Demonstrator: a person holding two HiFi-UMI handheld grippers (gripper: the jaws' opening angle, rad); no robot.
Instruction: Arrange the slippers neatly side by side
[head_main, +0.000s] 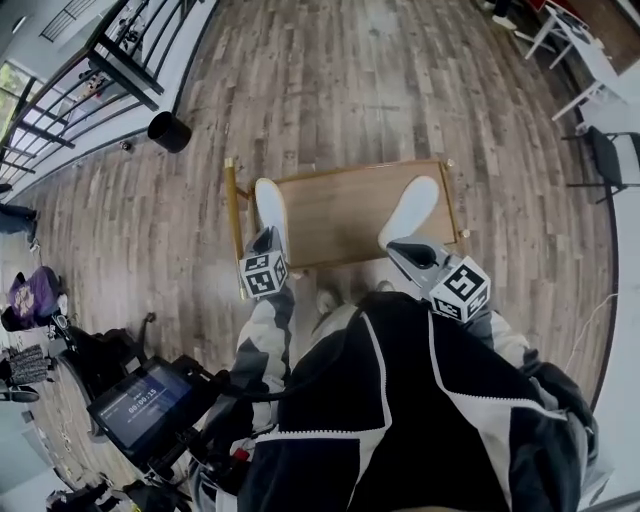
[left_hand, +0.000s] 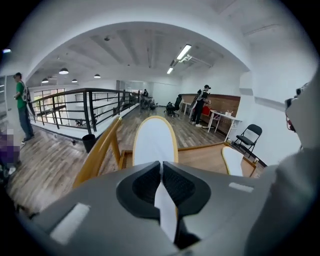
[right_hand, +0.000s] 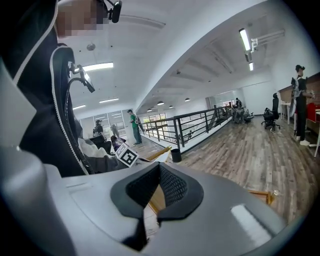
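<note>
Left gripper (head_main: 265, 243): jaws closed on the heel edge of the left slipper (head_main: 268, 208), a white strip pinched between the pads. Right gripper (head_main: 403, 248): jaws nearly together, apparently clamped on the heel of the right slipper (head_main: 412, 205), with a tan-and-white edge showing in the gap. Both slippers sit over the low wooden table (head_main: 340, 215), one at its left end, one at its right, well apart, the right toe angled outward. Judgement: bring the two toward the table's middle, turn the right toe parallel to the left, level the heels along the table's near edge, and release only once both soles lie flat. The table stands on a plank floor (head_main: 330, 80). Beyond its far-left corner are a black bin (head_main: 168, 132) and a railing (head_main: 110, 70). A folding chair (head_main: 605, 160) stands off to its right.
</note>
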